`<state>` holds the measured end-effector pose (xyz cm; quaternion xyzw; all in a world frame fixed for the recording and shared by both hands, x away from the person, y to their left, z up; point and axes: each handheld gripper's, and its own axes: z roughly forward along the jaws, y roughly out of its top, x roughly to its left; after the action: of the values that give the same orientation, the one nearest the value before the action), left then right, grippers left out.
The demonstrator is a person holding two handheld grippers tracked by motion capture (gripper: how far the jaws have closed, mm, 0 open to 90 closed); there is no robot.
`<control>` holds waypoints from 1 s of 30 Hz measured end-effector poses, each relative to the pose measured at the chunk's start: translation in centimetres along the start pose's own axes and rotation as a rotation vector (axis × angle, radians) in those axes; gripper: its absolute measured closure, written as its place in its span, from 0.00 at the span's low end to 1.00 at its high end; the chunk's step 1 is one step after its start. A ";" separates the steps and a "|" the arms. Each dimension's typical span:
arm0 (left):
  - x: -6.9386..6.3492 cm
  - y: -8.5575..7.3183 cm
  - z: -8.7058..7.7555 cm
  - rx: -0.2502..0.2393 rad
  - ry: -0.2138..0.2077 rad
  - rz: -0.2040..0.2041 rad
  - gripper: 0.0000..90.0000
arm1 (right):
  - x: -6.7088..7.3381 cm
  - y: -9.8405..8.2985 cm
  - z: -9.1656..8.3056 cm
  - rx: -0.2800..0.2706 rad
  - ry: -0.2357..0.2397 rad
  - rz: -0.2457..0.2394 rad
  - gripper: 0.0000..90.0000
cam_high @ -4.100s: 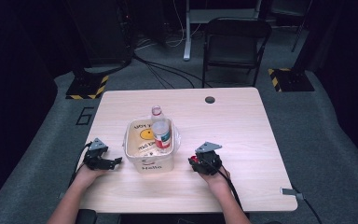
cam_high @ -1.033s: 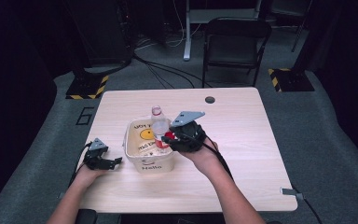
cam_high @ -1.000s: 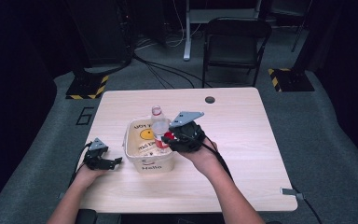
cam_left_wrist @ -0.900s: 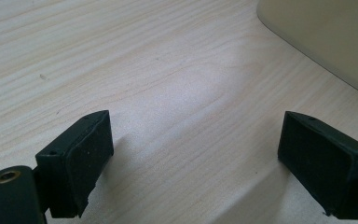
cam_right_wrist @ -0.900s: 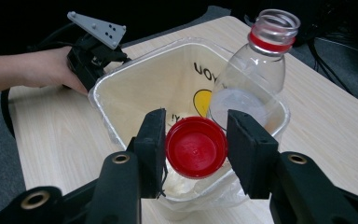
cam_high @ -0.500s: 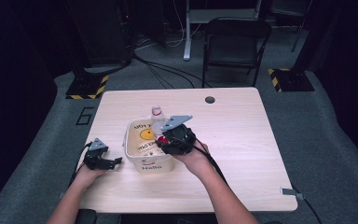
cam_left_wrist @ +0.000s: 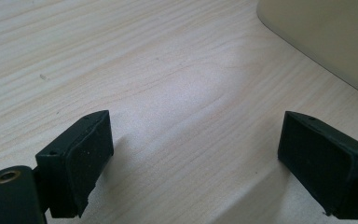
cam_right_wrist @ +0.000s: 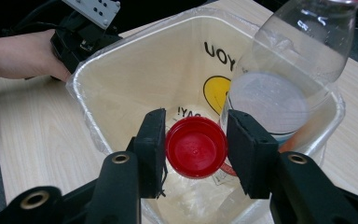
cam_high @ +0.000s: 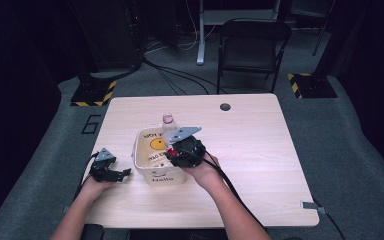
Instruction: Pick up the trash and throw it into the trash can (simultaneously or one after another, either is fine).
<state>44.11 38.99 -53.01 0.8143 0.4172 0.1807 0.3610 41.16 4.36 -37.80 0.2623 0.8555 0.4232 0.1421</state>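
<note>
Your right hand-held gripper [cam_right_wrist: 196,147] is closed tight on a red bottle cap [cam_right_wrist: 196,147], one black pad on each side of it. The cap sits right between the jaws, and right below it is the open white bin [cam_right_wrist: 88,93] with the clear liner and the yellow smiley face. Just beside the gripper, on its right in the right gripper view, a clear plastic bottle [cam_right_wrist: 279,88] stands in the bin with its top sticking out above the rim. From the high view, your right hand-held gripper [cam_high: 172,151] hangs over the near side of the bin [cam_high: 152,172], with the bottle [cam_high: 168,122] just past it.

Your left hand-held gripper [cam_left_wrist: 193,158] is wide open and holds nothing. It rests low over the bare tabletop [cam_left_wrist: 144,70], with the bin's side just ahead of its right jaw.

So the cap is picked up and brought over the bin. I think that part is done. What looks left is to lower it a bit, open the jaws, and let the cap drop inside. Watch that it does not bump the bottle.
</note>
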 end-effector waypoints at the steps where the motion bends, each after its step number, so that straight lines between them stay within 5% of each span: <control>1: 0.0 0.0 0.0 -0.003 0.000 0.000 0.11 | 0.0 -0.1 0.1 0.002 -0.002 0.003 0.64; 15: 0.0 0.1 0.1 -0.005 0.001 0.000 0.11 | -0.3 -1.0 1.6 0.005 -0.007 0.015 0.58; 24: 0.0 0.1 -0.1 0.016 -0.008 0.008 0.11 | 0.1 -0.8 0.1 -0.065 -0.033 0.032 0.48; 30: 0.1 0.1 -0.1 0.016 -0.013 0.015 0.11 | 0.6 -0.9 -2.0 -0.072 -0.091 0.039 0.45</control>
<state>44.13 39.06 -52.90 0.8214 0.4101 0.1748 0.3557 39.40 2.93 -37.33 0.2928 0.8271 0.4439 0.1820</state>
